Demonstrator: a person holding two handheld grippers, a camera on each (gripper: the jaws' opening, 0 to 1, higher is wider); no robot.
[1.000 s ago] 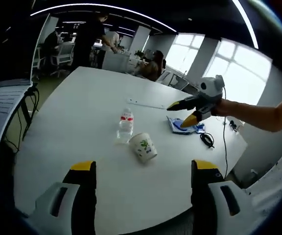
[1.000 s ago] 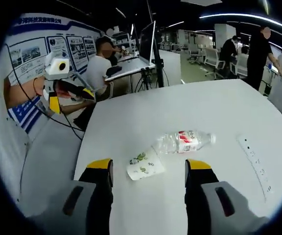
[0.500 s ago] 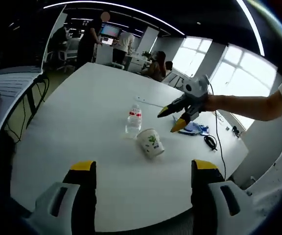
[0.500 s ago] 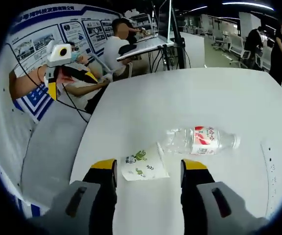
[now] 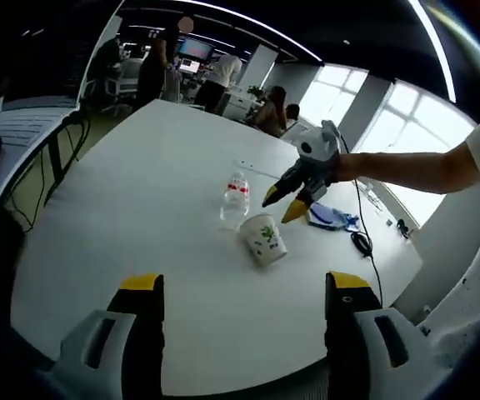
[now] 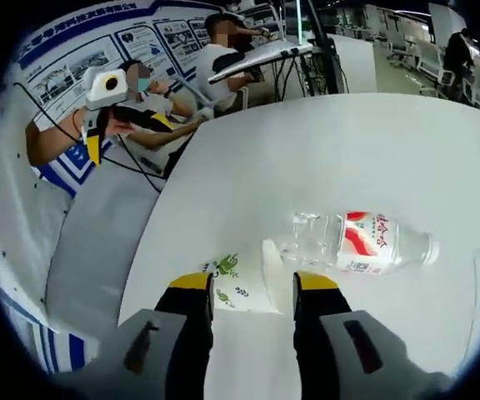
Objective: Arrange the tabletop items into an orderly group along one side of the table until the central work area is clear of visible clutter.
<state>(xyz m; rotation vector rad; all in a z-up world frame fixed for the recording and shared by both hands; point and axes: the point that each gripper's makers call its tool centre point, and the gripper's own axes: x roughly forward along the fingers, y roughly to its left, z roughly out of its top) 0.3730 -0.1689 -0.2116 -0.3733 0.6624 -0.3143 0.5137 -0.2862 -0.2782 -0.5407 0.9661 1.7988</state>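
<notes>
**Cup between the right jaws, bottle lying beside it**

Although both views are bent by the fisheye, I can read the white table (image 5: 140,208) as the biggest thing here, its far edges curving out of my sight. Behind it I see an office with desks, windows and several people, too small and distorted for me to describe further.

Next in size from my left gripper view is the left gripper (image 5: 244,287), jaws set wide apart with only bare tabletop between them, and well short of the items. My right gripper (image 6: 252,287) shows its jaws spaced apart on either side of the paper cup (image 6: 240,287); the jaw tips cover the cup's edges, so I cannot tell whether they touch it. From the left gripper view the same right gripper (image 5: 280,204) hangs just above the cup (image 5: 264,239), its yellow tips parted.

The cup lies on its side, white with green printing, its rim toward the water bottle (image 6: 361,244). The bottle, clear with a red and white label, also lies on its side just beside the cup; I cannot tell if they touch.

Farther off, near the table edge, I see a blue and white packet (image 5: 332,217), partly hidden behind the right gripper, and a small black cable coil (image 5: 361,243). A white strip (image 5: 261,169) behind the bottle is too faint to identify.
</notes>
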